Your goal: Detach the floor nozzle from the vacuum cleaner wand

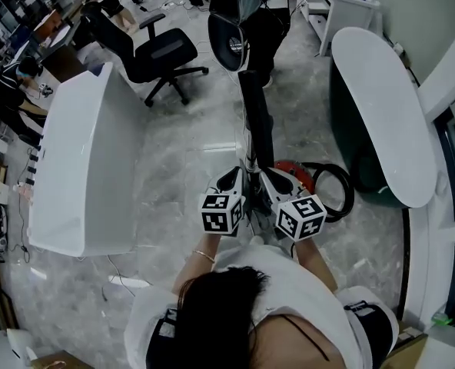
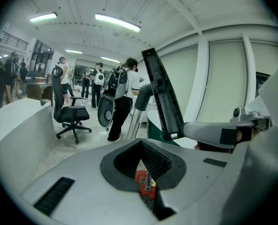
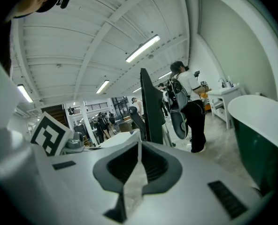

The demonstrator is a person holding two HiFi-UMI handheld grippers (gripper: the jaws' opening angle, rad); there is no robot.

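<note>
The black floor nozzle (image 1: 255, 114) is tipped up on end over the floor, on the silver wand (image 1: 250, 162). My left gripper (image 1: 235, 177) and right gripper (image 1: 268, 177) sit close on either side of the wand's lower part. Both are shut, with nothing between the pads. In the left gripper view, the nozzle (image 2: 163, 93) and wand (image 2: 137, 110) rise just beyond the shut left gripper (image 2: 141, 146), and the red vacuum body (image 2: 145, 183) shows below the jaws. In the right gripper view, the nozzle (image 3: 151, 108) stands behind the shut right gripper (image 3: 139, 149).
The red vacuum body (image 1: 290, 167) and its looped black hose (image 1: 337, 192) lie on the marble floor to the right. A white curved desk (image 1: 81, 167) stands left, a long white oval counter (image 1: 383, 106) right. An office chair (image 1: 160, 55) and a standing person (image 1: 260, 23) are ahead.
</note>
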